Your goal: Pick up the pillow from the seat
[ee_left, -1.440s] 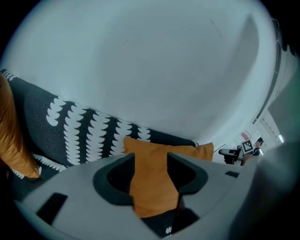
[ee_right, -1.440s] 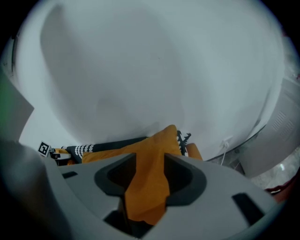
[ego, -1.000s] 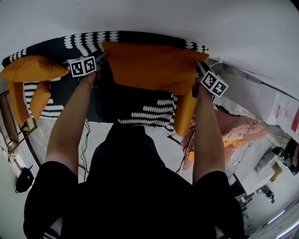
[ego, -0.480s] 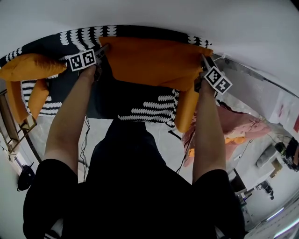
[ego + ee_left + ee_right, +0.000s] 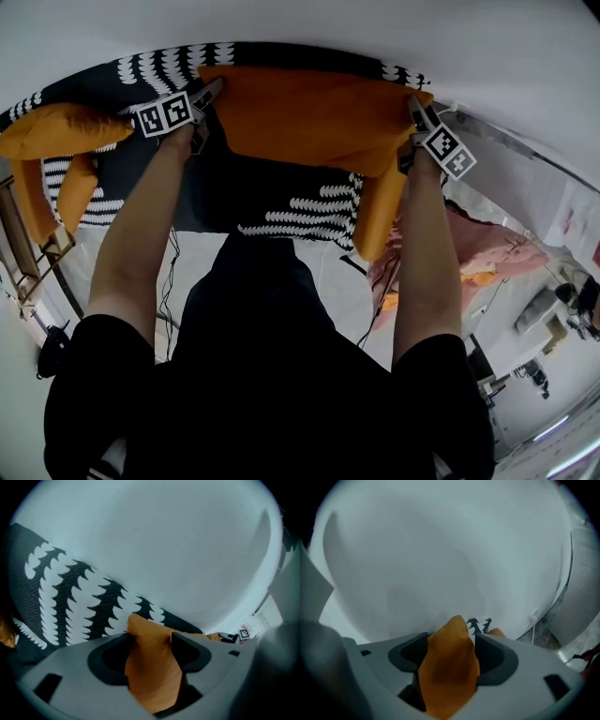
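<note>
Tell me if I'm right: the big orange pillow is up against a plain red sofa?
Not quite: the sofa is black with a white pattern, not plain red, as the head view shows. The pillow is orange and up against it.

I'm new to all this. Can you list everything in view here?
plump orange fabric pillow: one, orange, over the sofa between both grippers.
second orange pillow: one, orange, sofa's left end.
patterned sofa cover: one, black with white scallops, over seat and back.
orange side cushions: two, orange, one at each sofa end.
cloth heap: one, pink and orange, floor at right.
black bag: one, black, floor, lower left.
wall: one, white, behind the sofa.
left gripper: one, grey, pillow's left corner between its jaws, which have just been opening.
right gripper: one, grey, likewise at the right corner.
person's arms: two, bare, reaching forward; black shirt.
</note>
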